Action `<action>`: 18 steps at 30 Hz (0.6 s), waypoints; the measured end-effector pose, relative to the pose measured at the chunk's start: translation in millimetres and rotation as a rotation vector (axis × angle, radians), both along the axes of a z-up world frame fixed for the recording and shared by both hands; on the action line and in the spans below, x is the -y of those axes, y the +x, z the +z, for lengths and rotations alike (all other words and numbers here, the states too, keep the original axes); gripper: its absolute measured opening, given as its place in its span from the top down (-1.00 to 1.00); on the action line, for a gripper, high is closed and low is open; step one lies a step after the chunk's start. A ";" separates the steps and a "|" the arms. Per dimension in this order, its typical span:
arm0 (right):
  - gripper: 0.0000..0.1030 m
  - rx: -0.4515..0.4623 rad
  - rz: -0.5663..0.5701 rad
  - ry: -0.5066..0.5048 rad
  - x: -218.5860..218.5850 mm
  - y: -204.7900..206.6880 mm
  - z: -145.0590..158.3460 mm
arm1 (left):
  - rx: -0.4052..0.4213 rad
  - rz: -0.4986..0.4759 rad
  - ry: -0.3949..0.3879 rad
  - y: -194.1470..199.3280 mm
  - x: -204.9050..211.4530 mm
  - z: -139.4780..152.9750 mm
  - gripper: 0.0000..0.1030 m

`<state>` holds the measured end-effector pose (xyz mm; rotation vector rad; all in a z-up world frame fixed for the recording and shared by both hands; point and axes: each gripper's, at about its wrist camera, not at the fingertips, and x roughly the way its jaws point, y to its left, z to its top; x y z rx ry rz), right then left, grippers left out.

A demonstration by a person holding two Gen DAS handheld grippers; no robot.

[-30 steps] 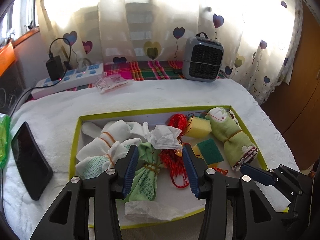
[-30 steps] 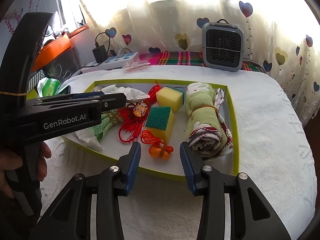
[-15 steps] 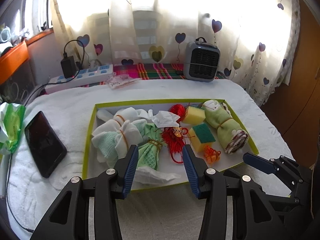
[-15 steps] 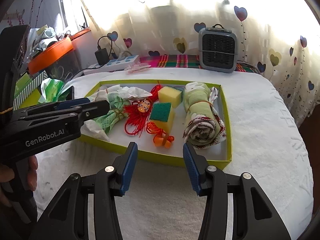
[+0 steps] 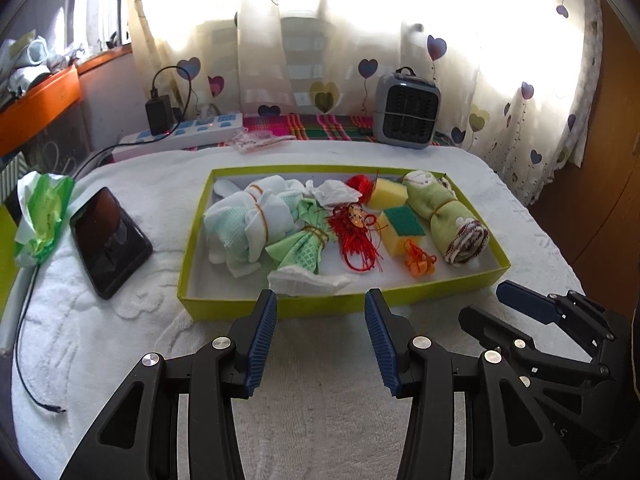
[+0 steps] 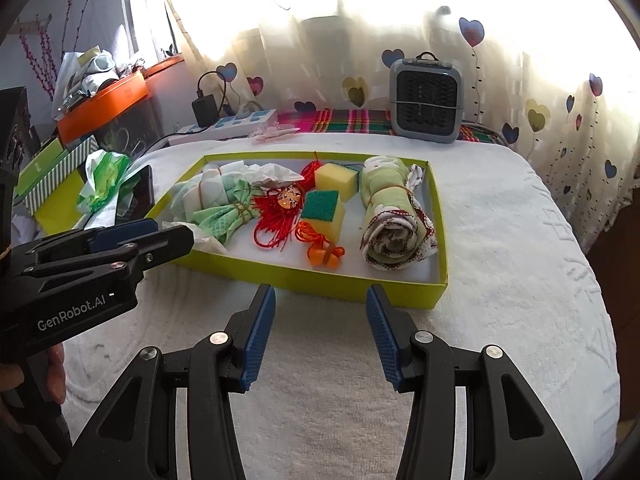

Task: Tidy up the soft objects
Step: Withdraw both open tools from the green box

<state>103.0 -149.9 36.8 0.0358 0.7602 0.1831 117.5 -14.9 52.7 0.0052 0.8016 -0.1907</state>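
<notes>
The left hand-held gripper (image 5: 320, 338) and the right hand-held gripper (image 6: 320, 334) both gape wide, empty, over the white-covered table (image 5: 320, 408). At twelve o'clock of each lies the green tray (image 5: 348, 304), holding bundled cloths (image 5: 248, 224), sponges (image 5: 400, 228) and a rolled towel (image 5: 448, 216).

Left gripper (image 6: 160, 236): your right view hides its fingertip gap.
Crumpled tissue (image 6: 206, 240): half hidden behind it.
Phone (image 6: 142, 196): you see only an edge.

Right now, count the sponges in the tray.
2. A plain yellow sponge toward the far wall of the tray; a green-topped sponge just nearer, beside it. Cloths may hide others.
</notes>
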 end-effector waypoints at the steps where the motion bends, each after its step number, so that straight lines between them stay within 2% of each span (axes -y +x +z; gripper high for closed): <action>1: 0.06 -0.007 -0.001 -0.002 -0.2 -0.7 -1.6 | -0.014 0.002 -0.008 -3.1 -0.8 -3.6 0.14; 8: 0.06 -0.047 0.004 -0.011 -0.2 -4.0 -13.4 | -0.074 0.023 -0.005 -17.5 -2.1 -25.9 0.14; 18: 0.05 -0.087 -0.009 -0.031 2.7 -10.9 -26.7 | -0.112 0.029 0.017 -28.2 4.8 -46.7 0.14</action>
